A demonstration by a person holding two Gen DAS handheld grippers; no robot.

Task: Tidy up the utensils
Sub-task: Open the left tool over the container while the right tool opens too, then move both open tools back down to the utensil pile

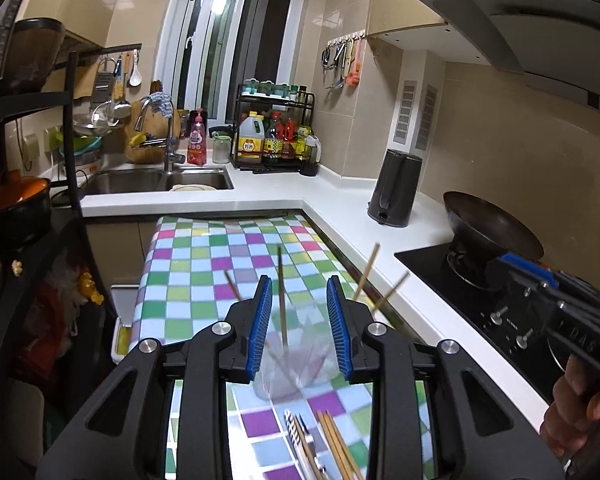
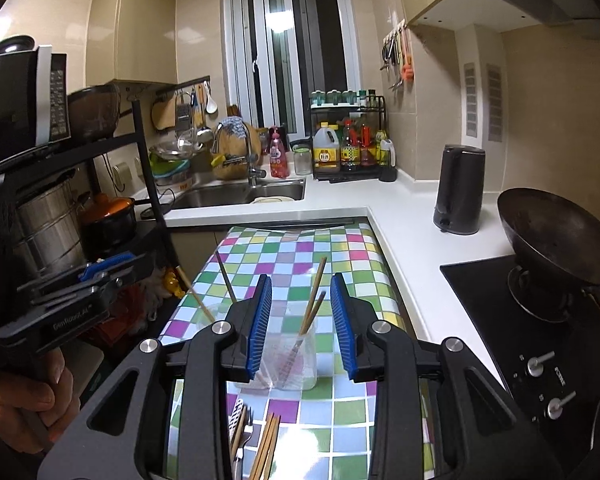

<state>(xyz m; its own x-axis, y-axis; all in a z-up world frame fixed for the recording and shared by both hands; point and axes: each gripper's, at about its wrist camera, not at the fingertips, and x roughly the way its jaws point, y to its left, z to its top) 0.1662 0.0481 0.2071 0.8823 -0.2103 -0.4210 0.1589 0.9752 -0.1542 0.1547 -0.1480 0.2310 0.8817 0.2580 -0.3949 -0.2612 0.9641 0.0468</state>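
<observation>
Checkered tablecloth [image 2: 340, 264], blurred clear cups [image 2: 296, 356] of chopsticks [image 2: 312, 300] between both parted, empty fingers [image 1: 260, 312]

Legible text: "GenRobot.AI" in pale letters on the side of the left gripper [image 2: 108, 276] body, right wrist view. Labels on the oil bottle [image 2: 326, 148] and sauce bottles [image 2: 350, 148]: too small to read.

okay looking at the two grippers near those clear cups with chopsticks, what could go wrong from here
1. The clear cups look light and top-heavy, with chopsticks leaning out; a nudge from the right gripper could tip one.
2. The left gripper has a chopstick standing between its open jaws; closing could snag it.
3. Loose utensils lie below, easy to sweep aside.
</observation>
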